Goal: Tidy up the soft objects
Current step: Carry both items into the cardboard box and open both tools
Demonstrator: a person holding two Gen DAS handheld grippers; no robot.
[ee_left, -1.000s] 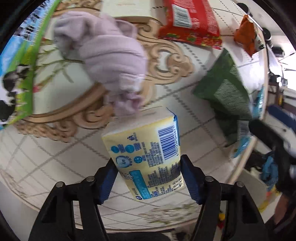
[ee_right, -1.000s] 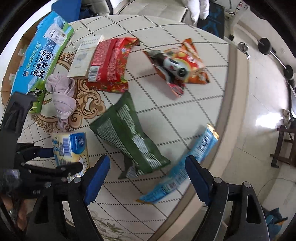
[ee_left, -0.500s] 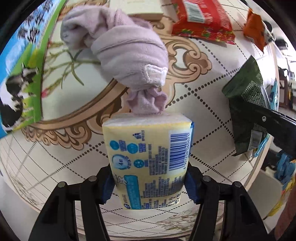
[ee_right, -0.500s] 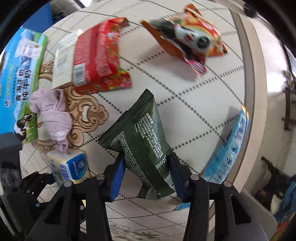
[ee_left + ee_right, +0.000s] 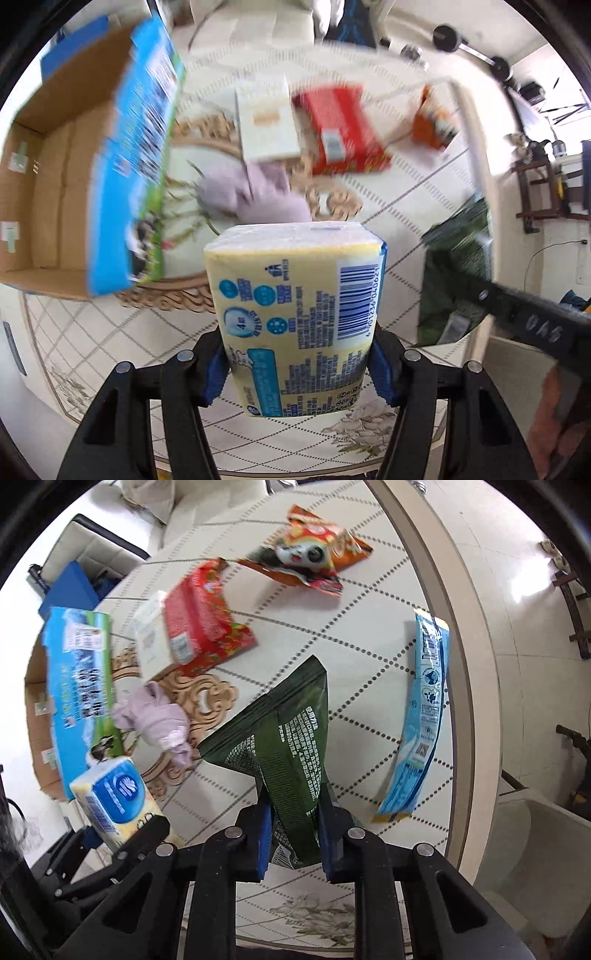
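My left gripper (image 5: pixel 297 363) is shut on a yellow tissue pack (image 5: pixel 295 317) and holds it above the table; the pack also shows in the right wrist view (image 5: pixel 110 797). My right gripper (image 5: pixel 293 834) is shut on a dark green snack bag (image 5: pixel 284 746), lifted off the table; it shows in the left wrist view (image 5: pixel 458 273). A crumpled lilac cloth (image 5: pixel 255 194) (image 5: pixel 155 716) lies on the table's ornament. An open cardboard box (image 5: pixel 55 177) with a blue-green side (image 5: pixel 79 686) stands at the left.
On the round tiled table (image 5: pixel 332 635) lie a red packet (image 5: pixel 203 620), a white flat box (image 5: pixel 266 122), an orange panda snack bag (image 5: pixel 314 557) and a light blue packet (image 5: pixel 421 731) near the right edge. Floor and furniture lie beyond.
The left gripper has lifted the tissue pack and tilted up, bringing the box into view. The right gripper closed on the green bag and raised it.
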